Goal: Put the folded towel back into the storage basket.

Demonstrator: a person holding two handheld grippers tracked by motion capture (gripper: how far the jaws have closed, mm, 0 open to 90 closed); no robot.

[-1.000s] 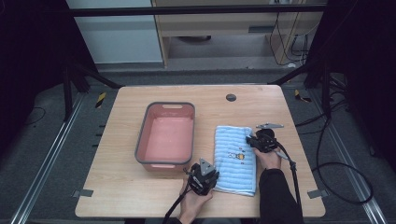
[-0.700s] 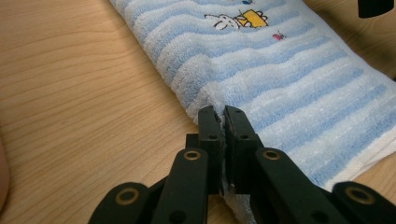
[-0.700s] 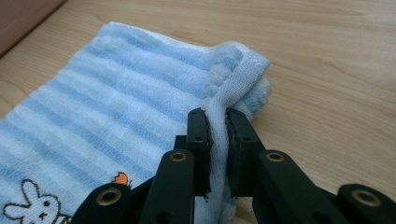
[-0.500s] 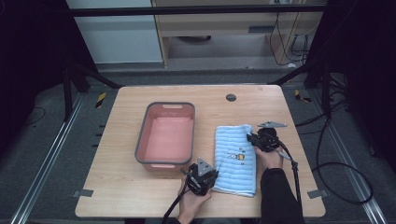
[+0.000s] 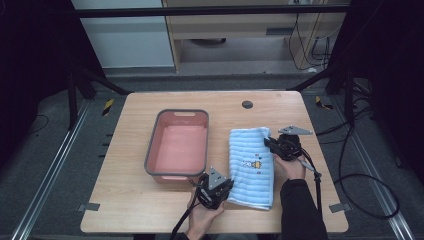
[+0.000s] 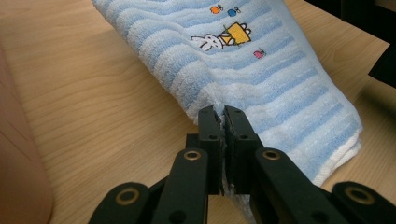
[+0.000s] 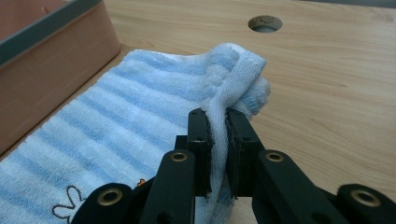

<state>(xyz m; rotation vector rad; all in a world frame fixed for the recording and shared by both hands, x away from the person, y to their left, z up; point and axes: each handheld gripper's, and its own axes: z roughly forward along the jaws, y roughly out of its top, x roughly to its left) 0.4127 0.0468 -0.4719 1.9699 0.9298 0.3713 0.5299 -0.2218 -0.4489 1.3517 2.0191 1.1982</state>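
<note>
A folded blue-and-white striped towel [image 5: 251, 167] with a small rabbit picture lies on the wooden table [image 5: 125, 200], right of a pink tub [image 5: 178, 145]. My left gripper [image 5: 218, 192] is shut on the towel's near left edge [image 6: 224, 105], the cloth pinched between its black jaws. My right gripper [image 5: 272, 145] is shut on the towel's far right corner [image 7: 236, 81], which bunches up and lifts off the wood. In the left gripper view the towel [image 6: 243, 60] runs away from the jaws; in the right gripper view the towel [image 7: 116, 126] spreads to the left.
The pink tub [image 7: 42, 51] with a grey rim stands close to the towel's left side. A round cable hole [image 5: 247, 104] sits in the table's far part and appears as a hole [image 7: 265, 22] beyond the right gripper. Cables trail off the table's right edge.
Both grippers have risen slightly with the towel's edges in their jaws. The towel's gripped corners are lifted a little off the table.
</note>
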